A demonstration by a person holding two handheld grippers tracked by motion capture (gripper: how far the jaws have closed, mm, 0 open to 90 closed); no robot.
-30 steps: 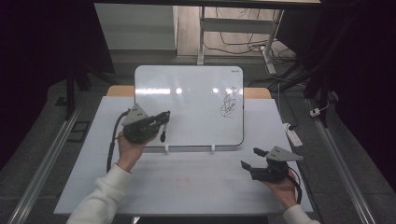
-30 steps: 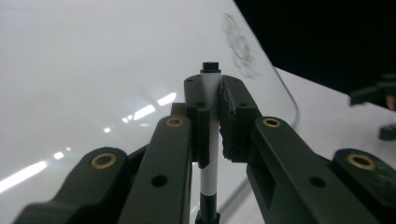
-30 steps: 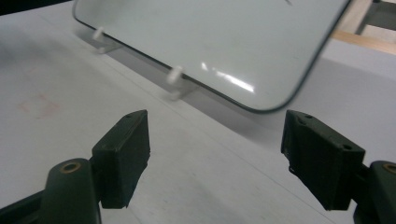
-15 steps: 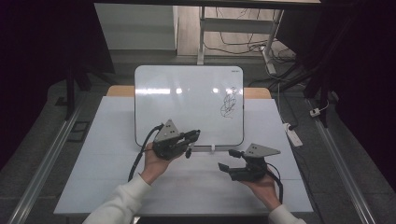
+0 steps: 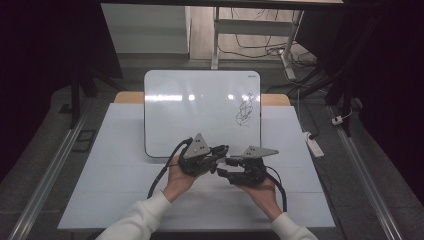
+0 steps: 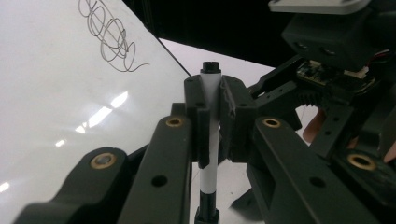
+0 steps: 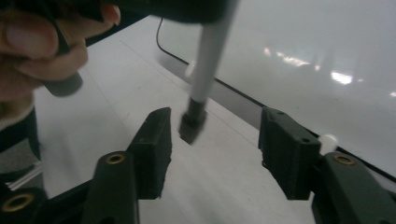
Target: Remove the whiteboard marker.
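1. White plastic formed the barrel of a marker (image 6: 209,140), which was clamped between the jaws of the left gripper (image 5: 220,150), the black end uppermost in the left gripper view and a second black piece at the low end.
2. The marker was held just above the pale surface (image 5: 100,170), near its middle, close to the near edge of the whiteboard (image 5: 200,110); a dark scribble (image 5: 245,111) was seen on the right part of the board.
3. The jaws of the right gripper (image 5: 223,166) were spread wide, and the marker's black end (image 7: 192,125) hung between them in the right gripper view, nearer one jaw than the other, with nothing yet gripped.
4. The step in hand was judged to be the taking of that black end, probably a cap, by the right gripper; whether it was a cap or the tip could not be told, as it was blurred.
5. For this to be done well, the black end would need to be centred between the wide jaws before they were closed, and they would need to close on the black piece, not on the white barrel.
6. The left grip was best kept firm, and any pull made straight along the marker, so that the barrel was not twisted out.
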